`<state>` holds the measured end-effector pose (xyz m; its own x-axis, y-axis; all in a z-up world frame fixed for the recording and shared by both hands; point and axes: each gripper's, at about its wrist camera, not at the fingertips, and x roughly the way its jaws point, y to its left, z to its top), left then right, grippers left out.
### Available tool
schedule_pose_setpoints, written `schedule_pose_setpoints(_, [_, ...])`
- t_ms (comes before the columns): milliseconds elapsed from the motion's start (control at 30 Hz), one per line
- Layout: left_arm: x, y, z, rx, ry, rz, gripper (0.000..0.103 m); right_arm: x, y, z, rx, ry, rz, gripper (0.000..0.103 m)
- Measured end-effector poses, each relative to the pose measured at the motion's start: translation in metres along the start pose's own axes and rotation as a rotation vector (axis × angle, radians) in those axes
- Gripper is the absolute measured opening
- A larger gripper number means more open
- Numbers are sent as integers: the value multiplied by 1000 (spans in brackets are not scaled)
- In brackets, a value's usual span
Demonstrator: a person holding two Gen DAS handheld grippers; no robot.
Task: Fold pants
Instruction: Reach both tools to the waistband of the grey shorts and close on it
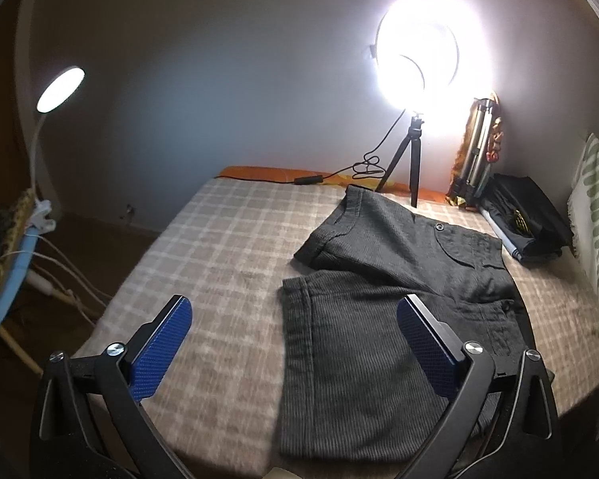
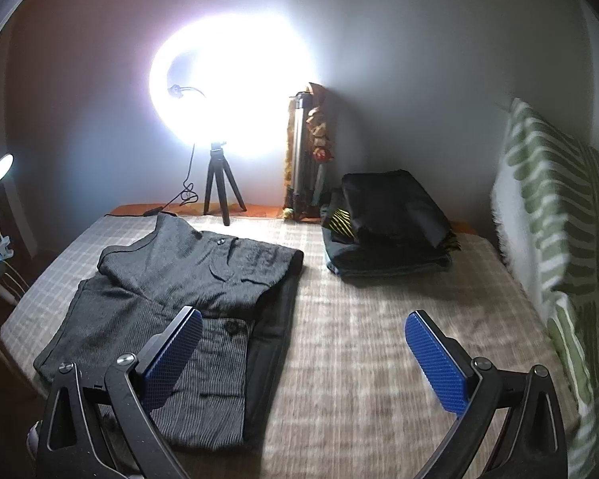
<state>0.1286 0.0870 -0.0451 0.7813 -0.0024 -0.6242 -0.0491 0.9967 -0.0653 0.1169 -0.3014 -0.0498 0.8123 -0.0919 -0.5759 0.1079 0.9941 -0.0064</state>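
Dark grey ribbed pants (image 1: 383, 299) lie on the checked bed cover (image 1: 219, 247), partly folded, with the far leg lying slanted across the near part. They also show in the right wrist view (image 2: 171, 299). My left gripper (image 1: 293, 319) is open and empty, held above the near end of the pants, its right finger over the fabric. My right gripper (image 2: 303, 333) is open and empty, above the right edge of the pants, its left finger over the fabric and its right finger over the bare cover (image 2: 379, 339).
A lit ring light on a small tripod (image 2: 219, 183) stands at the bed's far edge, its cable trailing left. A stack of folded dark clothes (image 2: 391, 227) lies at the back right. A green-patterned pillow (image 2: 547, 215) leans along the right side. A desk lamp (image 1: 60, 88) stands left.
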Motion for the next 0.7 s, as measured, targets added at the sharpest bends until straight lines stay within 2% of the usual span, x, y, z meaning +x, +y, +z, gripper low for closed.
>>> schedule_pose_setpoints(100, [29,2,14,-15,52,-35,96,29,-3,14,-15,38,31,103])
schedule_pose_setpoints(367, [98,-4,45,-39,150,-86,94,104,-18,48,50,133,120,103])
schedule_pose_setpoints(567, [151,-9,53,-77,247,-115,94,163,-16,72,59,177,192,103])
schedule_pose_setpoints(700, [188,-16,53,-102,311,-117,94,208,-5,83,6,208,227,102])
